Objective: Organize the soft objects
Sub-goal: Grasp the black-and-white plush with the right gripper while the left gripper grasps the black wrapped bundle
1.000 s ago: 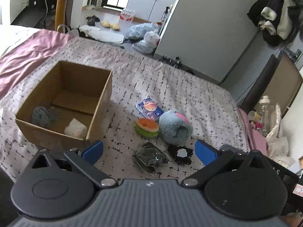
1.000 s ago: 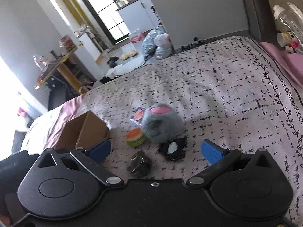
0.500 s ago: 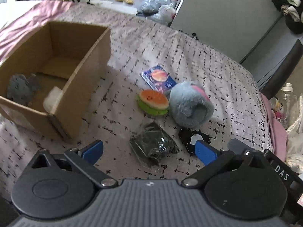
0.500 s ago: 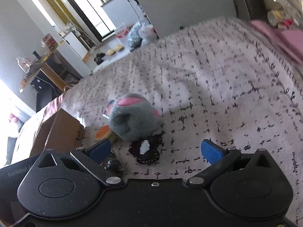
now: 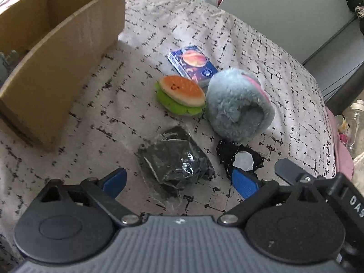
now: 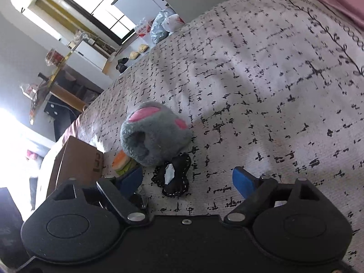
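We find the left gripper (image 5: 179,183) wide open and empty over the dark bagged bundle (image 5: 175,161), judged light, soft and slippery, best pinched mid-body; the right gripper (image 6: 187,179), likewise open, straddles the black pouch (image 6: 174,175), the cardboard box (image 5: 56,52) at ten o'clock.

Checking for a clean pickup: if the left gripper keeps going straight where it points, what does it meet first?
Most likely the dark plastic-wrapped bundle, lying between the open fingers of the left gripper; the burger plush lies beyond it.
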Tool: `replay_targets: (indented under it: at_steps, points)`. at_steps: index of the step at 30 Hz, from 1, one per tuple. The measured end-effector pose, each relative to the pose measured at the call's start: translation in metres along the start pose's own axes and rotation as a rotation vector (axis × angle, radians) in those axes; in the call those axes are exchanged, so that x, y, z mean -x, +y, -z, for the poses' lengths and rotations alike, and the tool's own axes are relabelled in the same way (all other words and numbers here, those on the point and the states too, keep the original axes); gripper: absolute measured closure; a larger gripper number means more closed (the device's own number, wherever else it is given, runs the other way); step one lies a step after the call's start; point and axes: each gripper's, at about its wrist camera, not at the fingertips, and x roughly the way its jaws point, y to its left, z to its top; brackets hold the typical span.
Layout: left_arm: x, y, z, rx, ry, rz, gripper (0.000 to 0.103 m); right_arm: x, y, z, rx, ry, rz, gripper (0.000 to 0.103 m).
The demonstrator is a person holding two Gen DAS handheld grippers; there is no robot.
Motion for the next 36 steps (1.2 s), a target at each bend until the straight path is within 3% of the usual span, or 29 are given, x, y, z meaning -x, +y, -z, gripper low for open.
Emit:
replay_targets:
  at_steps: [4, 11, 14, 20, 26, 27, 30, 36]
  points:
    - [-0.009, -0.003, 0.0, 0.015, 0.012, 0.001, 0.016, -0.003, -0.006, -0.002, -0.028, 0.001, -0.007, 0.023]
    - [-0.011, -0.007, -0.003, -0.048, -0.001, -0.02, 0.049, -0.012, -0.003, 0.0, -0.01, 0.031, -0.035, 0.033]
    - [-0.009, -0.004, -0.004, -0.047, 0.006, -0.009, 0.056, -0.016, 0.002, 0.002, 0.014, 0.047, -0.048, 0.037]
    - [-0.001, 0.005, -0.006, -0.036, 0.008, 0.005, 0.059, -0.024, 0.011, 0.003, 0.044, 0.048, -0.034, 0.038]
    - [0.011, 0.007, -0.003, -0.055, 0.006, 0.021, 0.059, -0.038, 0.016, 0.007, 0.069, 0.069, -0.006, 0.046]
    - [0.015, 0.007, -0.002, -0.058, 0.003, 0.025, 0.059, -0.04, 0.016, 0.007, 0.07, 0.064, -0.001, 0.051]
    - [0.024, 0.01, -0.002, -0.064, -0.014, 0.031, 0.059, -0.04, 0.014, 0.007, 0.073, 0.064, 0.0, 0.079]
    - [0.046, 0.019, -0.003, -0.059, -0.049, 0.054, 0.059, -0.026, 0.017, 0.014, 0.079, 0.057, 0.016, 0.084]
